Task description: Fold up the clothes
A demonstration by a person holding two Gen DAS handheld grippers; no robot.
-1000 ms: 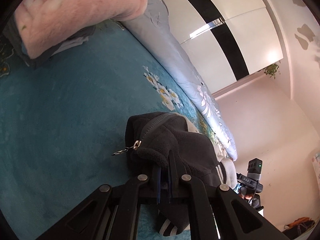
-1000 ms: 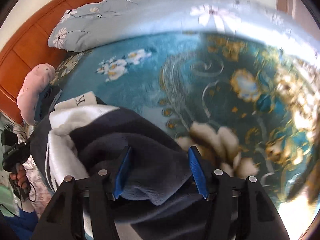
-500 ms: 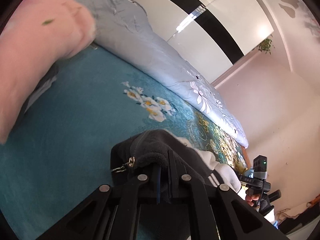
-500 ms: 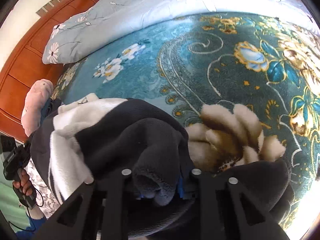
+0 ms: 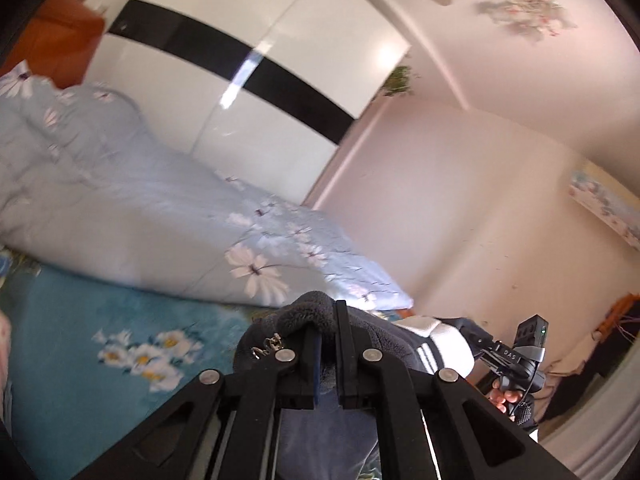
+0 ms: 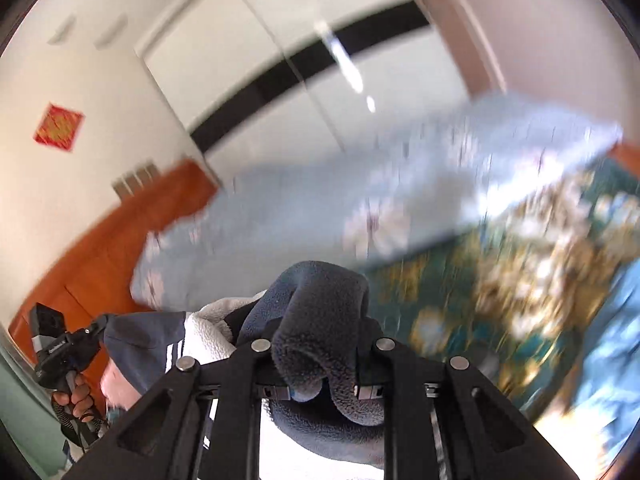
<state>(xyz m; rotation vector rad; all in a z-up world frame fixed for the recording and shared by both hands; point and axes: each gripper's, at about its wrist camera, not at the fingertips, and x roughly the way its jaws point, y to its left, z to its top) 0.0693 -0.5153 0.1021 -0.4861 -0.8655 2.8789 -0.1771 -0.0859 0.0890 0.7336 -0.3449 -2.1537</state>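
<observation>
The fleece jacket (image 5: 308, 314) was dark navy with a white panel and white stripes at its three o'clock. At nine o'clock the blanket (image 5: 80, 344) was teal with white-and-yellow daisies. Above lay a pale blue quilt (image 5: 160, 216) with white flowers. The wardrobe (image 5: 248, 60) was white, crossed by a black band.

Few readable marks appear. In the left wrist view, at the lower right of the frame, the black handheld gripper body (image 5: 508, 354) carries small pale letters that look like "DAS". In the right wrist view, at the lower left, the other black handheld gripper body (image 6: 60, 348) bears a short line of pale lettering, too small to read. The red and gold square wall decoration (image 6: 59, 127), at the upper left, is too blurred to read.
</observation>
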